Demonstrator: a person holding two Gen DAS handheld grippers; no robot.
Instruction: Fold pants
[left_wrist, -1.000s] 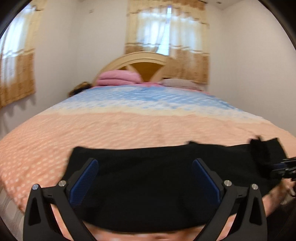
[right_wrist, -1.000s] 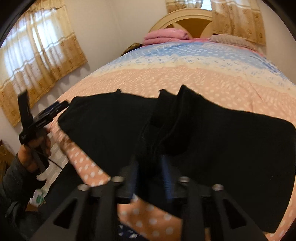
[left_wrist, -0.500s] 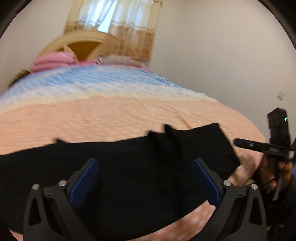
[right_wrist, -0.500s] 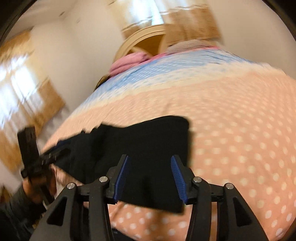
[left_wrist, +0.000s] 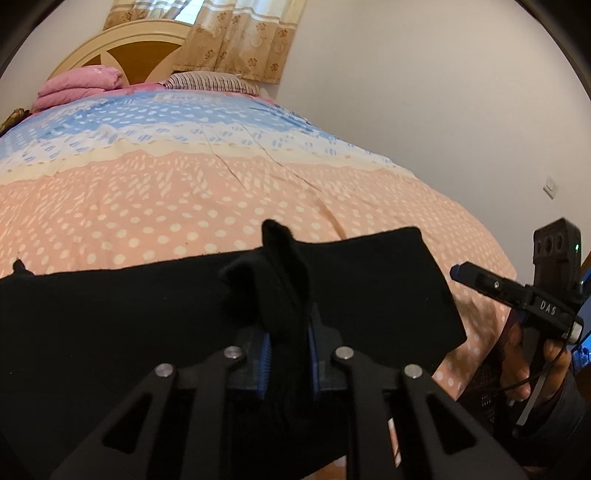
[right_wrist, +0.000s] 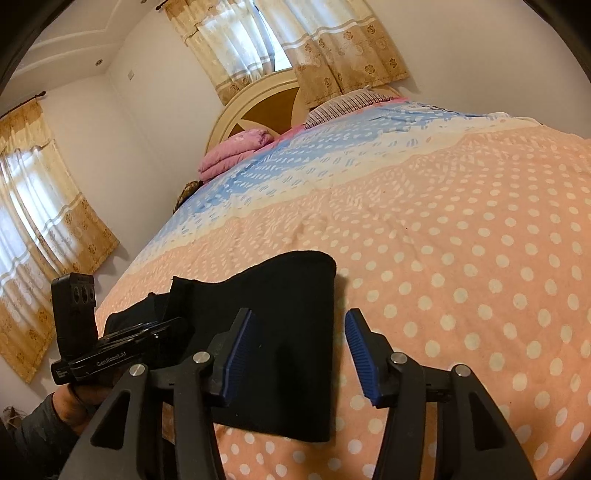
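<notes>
Black pants lie flat across the near part of the bed, on its peach, white-dotted cover; in the right wrist view the same pants show a rounded folded edge toward the headboard and end in a straight side edge just left of the bare cover. No container is in sight; the bed alone bears things: a folded pink blanket and a striped pillow at its head, well apart from the pants.

The left gripper is squeezed narrow on a bunched ridge of the pants, which stands up between its blue pads. It sits low over the cloth, pointing toward the headboard. The right gripper stands wide with nothing between its pads; its left finger is over the pants, its right finger over the bare cover beside their edge. From the left wrist view the right gripper is held at the bed's right side, the person's hand wrapped around its handle.
</notes>
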